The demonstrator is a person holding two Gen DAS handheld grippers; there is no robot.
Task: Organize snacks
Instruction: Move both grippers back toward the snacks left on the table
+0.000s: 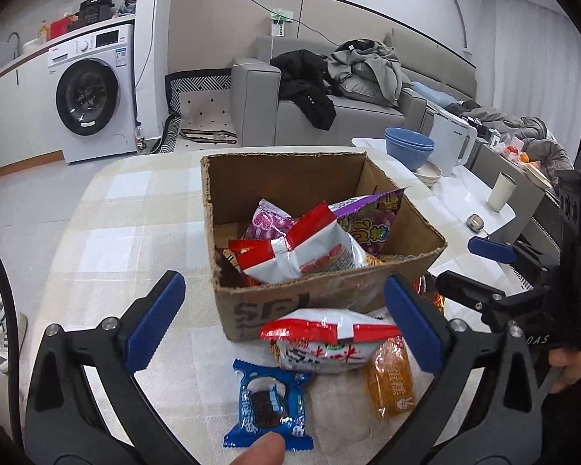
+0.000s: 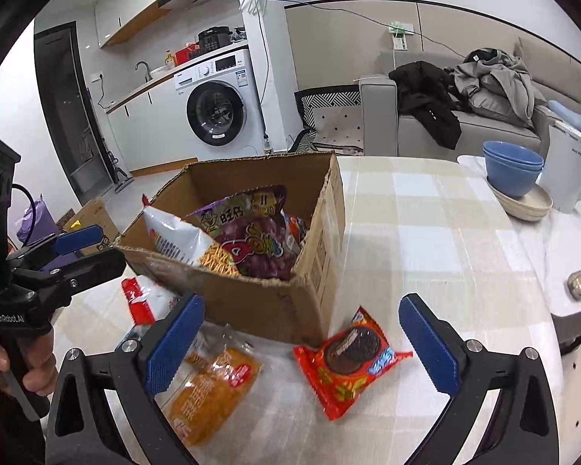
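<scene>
- an open cardboard box (image 1: pixel 321 294) is seen in the middle of a checked tablecloth (image 1: pixel 108 228), and every place below is given relative to it.
- inside the box, a red-and-white snack bag (image 1: pixel 310 252) is laid on top, with a purple candy bag (image 2: pixel 251 240) behind it.
- beyond the box, on its right, stacked blue bowls (image 2: pixel 513 170) and a white kettle (image 2: pixel 569 170) are found; a grey sofa (image 1: pixel 329 116) piled with clothes is seen further back.
- in front of the box's near wall, a second red-and-white packet (image 1: pixel 325 345) is pressed against the cardboard.
- just nearer than that, a blue cookie packet (image 1: pixel 269 407) and an orange cake packet (image 1: pixel 389 379) are laid flat.
- at the box's near right corner, a red cookie packet (image 2: pixel 348 360) is laid on the cloth.
- the left gripper (image 1: pixel 282 327) is held with fingers wide apart and nothing between the pads; the red-and-white packet lies in the gap, below.
- the right gripper (image 2: pixel 300 339) is likewise spread, empty, with the red cookie packet lying between its fingers and the orange cake packet partly under the left finger (image 2: pixel 174 345).
</scene>
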